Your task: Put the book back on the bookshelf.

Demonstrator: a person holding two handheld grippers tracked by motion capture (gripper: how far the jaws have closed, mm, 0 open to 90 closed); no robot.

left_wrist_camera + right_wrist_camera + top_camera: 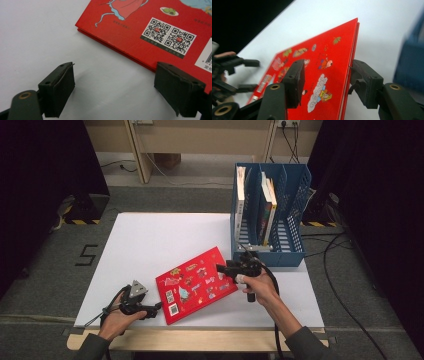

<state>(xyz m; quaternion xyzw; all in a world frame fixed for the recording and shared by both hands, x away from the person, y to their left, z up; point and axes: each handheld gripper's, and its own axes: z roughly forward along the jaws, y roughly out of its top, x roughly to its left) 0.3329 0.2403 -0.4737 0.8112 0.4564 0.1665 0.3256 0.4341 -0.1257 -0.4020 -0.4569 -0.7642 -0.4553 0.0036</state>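
At the left, the left gripper (155, 308) is held wide open at the corner of the red book (196, 284) lying on the table (145, 245), while the right gripper (223, 268) is set wide astride its far edge, not yet closed, so pinching and lifting toward the blue rack (295, 255) is judged next.

Your red book (196, 284) has a smooth, slightly glossy card cover with printed pictures. The tabletop (150, 240) looks matt white and smooth, edged in pale wood along your side. Your fingers (58, 88) are matt black, with rough-cut, rubbery-looking pads. The blue rack (295, 195) looks like perforated plastic.
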